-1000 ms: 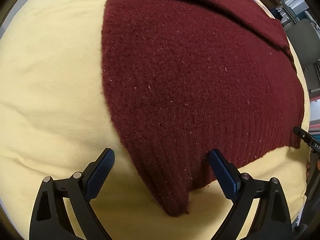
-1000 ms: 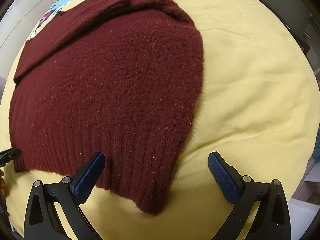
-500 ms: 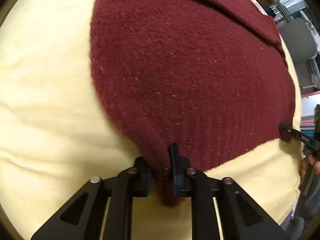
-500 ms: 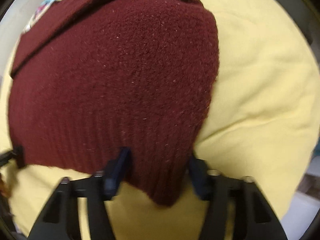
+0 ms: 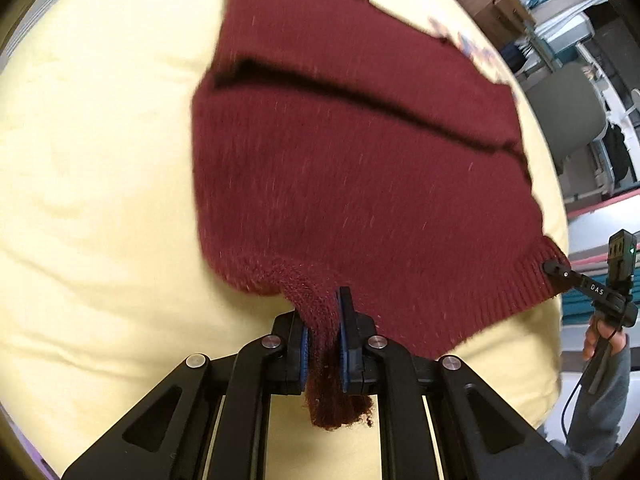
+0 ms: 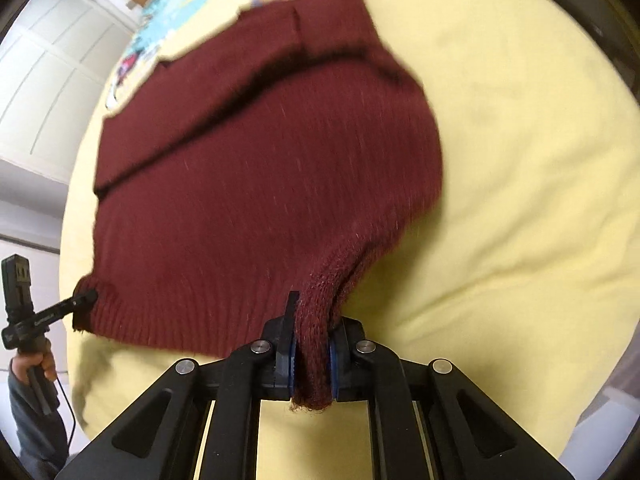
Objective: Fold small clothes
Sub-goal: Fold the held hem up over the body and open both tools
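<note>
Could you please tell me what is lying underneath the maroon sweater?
The maroon sweater lies on a yellow blanket, whose colourful print shows beyond its far edge. What it covers cannot be seen.

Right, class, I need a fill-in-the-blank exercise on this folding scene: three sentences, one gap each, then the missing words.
1. The sweater is dark ____ in colour.
2. Each claw, left claw and right claw, is shut on a corner of the sweater's ____ hem.
3. The sweater lies on a soft ____ blanket.

Missing words: red; ribbed; yellow
</note>
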Demonstrator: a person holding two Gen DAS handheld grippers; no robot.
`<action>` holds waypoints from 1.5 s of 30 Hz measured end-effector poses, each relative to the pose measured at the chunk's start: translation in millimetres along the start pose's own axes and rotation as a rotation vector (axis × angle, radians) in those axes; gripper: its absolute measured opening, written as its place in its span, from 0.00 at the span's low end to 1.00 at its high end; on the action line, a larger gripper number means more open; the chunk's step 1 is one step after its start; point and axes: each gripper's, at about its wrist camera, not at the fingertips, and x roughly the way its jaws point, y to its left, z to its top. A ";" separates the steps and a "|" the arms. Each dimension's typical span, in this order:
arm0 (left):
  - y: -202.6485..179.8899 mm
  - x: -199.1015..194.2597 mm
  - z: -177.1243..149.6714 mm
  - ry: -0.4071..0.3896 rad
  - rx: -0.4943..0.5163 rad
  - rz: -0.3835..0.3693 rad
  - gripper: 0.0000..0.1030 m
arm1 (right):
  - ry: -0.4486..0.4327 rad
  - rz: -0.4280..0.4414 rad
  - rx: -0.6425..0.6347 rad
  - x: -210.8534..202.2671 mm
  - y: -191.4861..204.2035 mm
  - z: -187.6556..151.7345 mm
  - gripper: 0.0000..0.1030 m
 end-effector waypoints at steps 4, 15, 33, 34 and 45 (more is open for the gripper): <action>-4.3 -18.3 26.7 -0.058 0.014 0.006 0.09 | -0.086 0.015 -0.023 -19.1 0.9 34.2 0.10; -34.1 -73.7 138.1 -0.286 0.086 0.036 0.09 | -0.310 0.033 -0.035 -48.3 55.9 148.0 0.10; 15.2 33.1 234.8 -0.216 0.081 0.250 0.12 | -0.149 -0.140 -0.015 57.5 75.1 289.6 0.12; 14.7 33.2 235.3 -0.208 0.085 0.254 0.14 | -0.145 -0.142 -0.004 60.7 72.8 290.0 0.13; -8.7 -3.9 232.5 -0.284 0.122 0.281 0.88 | -0.252 -0.201 -0.013 26.7 69.5 278.8 0.80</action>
